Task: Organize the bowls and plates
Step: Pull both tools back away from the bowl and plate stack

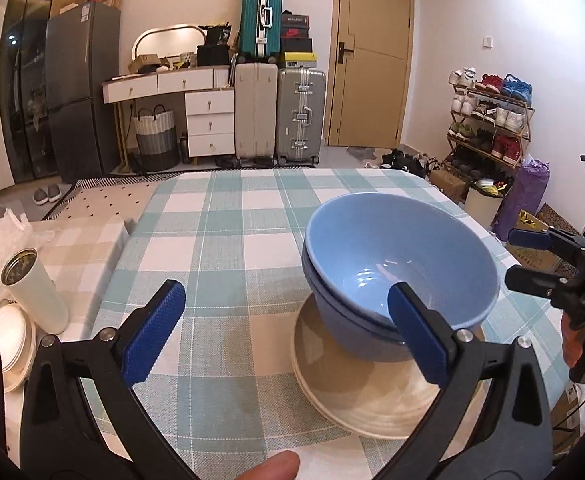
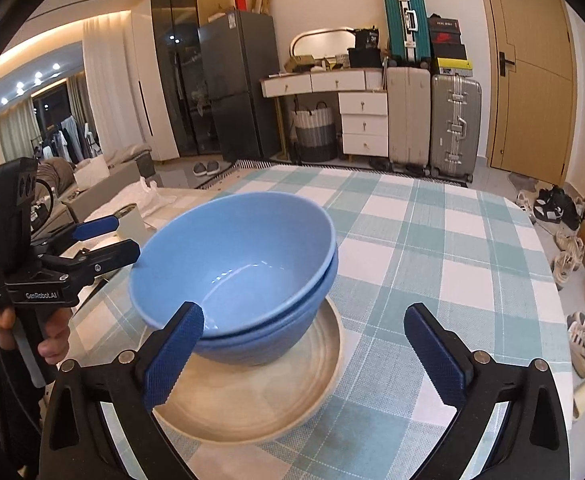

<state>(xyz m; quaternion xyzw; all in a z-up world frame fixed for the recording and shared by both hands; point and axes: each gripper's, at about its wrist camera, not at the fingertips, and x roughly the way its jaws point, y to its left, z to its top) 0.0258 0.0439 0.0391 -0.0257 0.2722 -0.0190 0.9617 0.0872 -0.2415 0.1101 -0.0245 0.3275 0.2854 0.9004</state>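
Two nested blue bowls stand on stacked beige plates on the checked tablecloth. My left gripper is open, nothing between its blue pads; its right finger overlaps the bowls' near rim in the picture, the left one hangs over bare cloth. In the right wrist view my right gripper is open too, its left finger in front of the bowls' near rim, the right one over cloth. Each gripper shows at the edge of the other's view: right gripper, left gripper.
A white tumbler and several white dishes sit left of the table beside a crumpled bag. The table stretches bare behind the bowls. Suitcases, drawers, a fridge, a door and a shoe rack line the far wall.
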